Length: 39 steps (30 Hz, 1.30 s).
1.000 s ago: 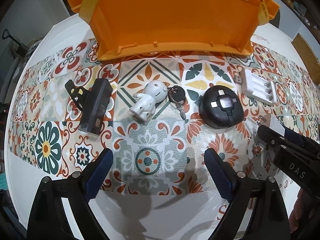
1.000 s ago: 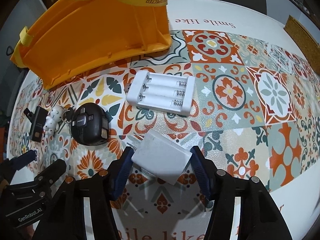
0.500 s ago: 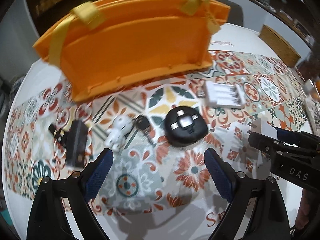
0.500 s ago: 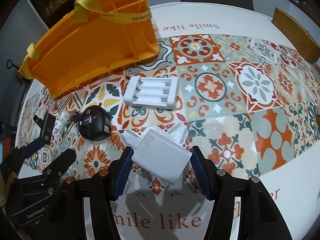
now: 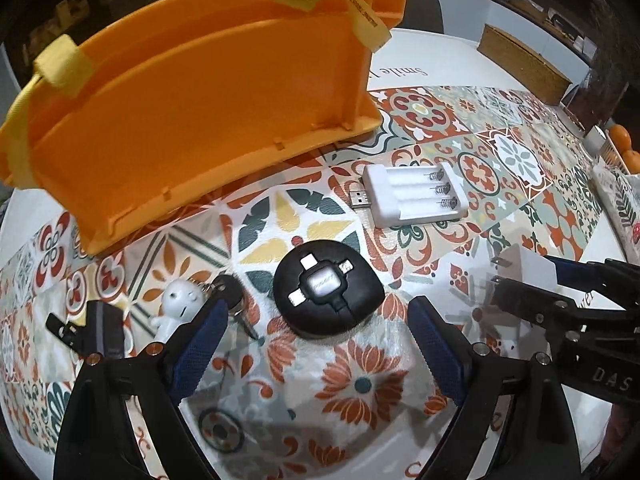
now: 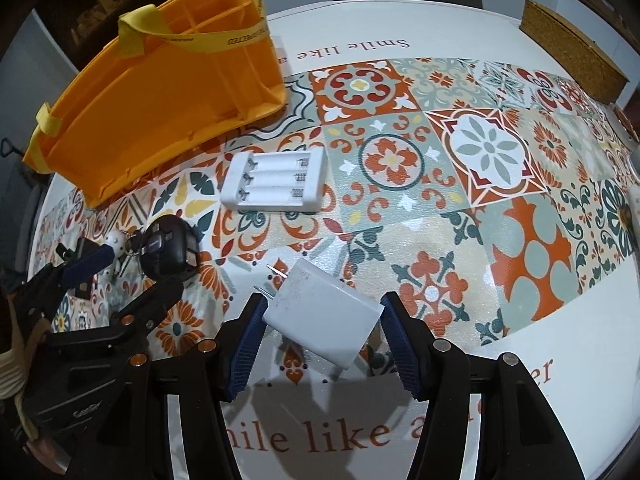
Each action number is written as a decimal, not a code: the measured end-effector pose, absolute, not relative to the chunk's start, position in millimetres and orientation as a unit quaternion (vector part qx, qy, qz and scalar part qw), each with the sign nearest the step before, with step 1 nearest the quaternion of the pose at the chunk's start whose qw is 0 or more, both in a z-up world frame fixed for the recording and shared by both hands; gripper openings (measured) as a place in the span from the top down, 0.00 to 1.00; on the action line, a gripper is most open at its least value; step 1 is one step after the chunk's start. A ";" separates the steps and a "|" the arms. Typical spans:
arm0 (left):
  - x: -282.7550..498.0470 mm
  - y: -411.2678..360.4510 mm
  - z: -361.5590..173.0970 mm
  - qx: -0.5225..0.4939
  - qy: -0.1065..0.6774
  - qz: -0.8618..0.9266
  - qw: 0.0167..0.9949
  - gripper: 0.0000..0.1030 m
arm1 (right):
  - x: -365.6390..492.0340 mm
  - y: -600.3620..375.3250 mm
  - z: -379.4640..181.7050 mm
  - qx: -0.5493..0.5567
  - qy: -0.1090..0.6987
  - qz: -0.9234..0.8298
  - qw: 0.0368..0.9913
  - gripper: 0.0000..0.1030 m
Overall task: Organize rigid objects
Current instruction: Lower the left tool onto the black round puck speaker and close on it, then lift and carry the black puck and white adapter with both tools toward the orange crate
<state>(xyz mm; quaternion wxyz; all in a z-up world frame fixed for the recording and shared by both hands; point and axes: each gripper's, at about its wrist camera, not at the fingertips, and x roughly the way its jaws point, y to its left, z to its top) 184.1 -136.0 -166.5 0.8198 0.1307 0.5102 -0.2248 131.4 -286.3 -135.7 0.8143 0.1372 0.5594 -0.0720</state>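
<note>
the right gripper (image 6: 322, 318) is clamped on a white plug adapter (image 6: 322, 316), held above the table (image 6: 520, 320). the left gripper (image 5: 316, 326) hangs with jaws apart over a round black cable reel (image 5: 326, 288), near the orange bin (image 5: 192, 108).

A glossy, faintly pebbled tablecloth (image 6: 500, 216) printed with tile patterns catches glare at the centre of the frame. At upper left, a matt orange plastic basket (image 5: 192, 112) carries woven yellow cloth straps (image 6: 136, 30). The white charger (image 6: 322, 322) at lower centre is smooth satin plastic with bright metal prongs. The white battery holder (image 5: 414, 194) right of centre is matt plastic with metal springs. A rough cork board (image 6: 572, 52) lies at upper right.
</note>
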 end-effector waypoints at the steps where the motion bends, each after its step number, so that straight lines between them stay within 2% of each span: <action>1: 185.3 -137.4 -167.9 0.133 0.510 -0.227 0.819 0.10 | 131.6 -287.2 -136.1 0.137 0.559 -0.075 0.814 0.43; 5: 190.3 -141.6 -174.5 0.139 0.512 -0.231 0.816 0.14 | 132.6 -287.2 -138.4 0.138 0.562 -0.077 0.812 0.43; 7: 192.6 -143.2 -177.7 0.138 0.514 -0.232 0.815 0.20 | 132.5 -287.5 -139.1 0.138 0.564 -0.076 0.811 0.43; 11: 195.5 -143.4 -182.4 0.136 0.516 -0.232 0.813 0.21 | 133.1 -287.9 -141.7 0.140 0.565 -0.075 0.809 0.43; 17: 196.8 -145.1 -186.2 0.138 0.517 -0.231 0.813 0.29 | 133.6 -289.0 -146.0 0.141 0.569 -0.077 0.807 0.43; 21: 194.6 -145.3 -184.3 0.142 0.511 -0.234 0.815 0.40 | 134.5 -289.7 -147.5 0.139 0.570 -0.078 0.806 0.43; 39: 181.4 -129.3 -162.1 0.105 0.519 -0.222 0.818 0.40 | 130.4 -286.6 -135.9 0.134 0.562 -0.072 0.813 0.43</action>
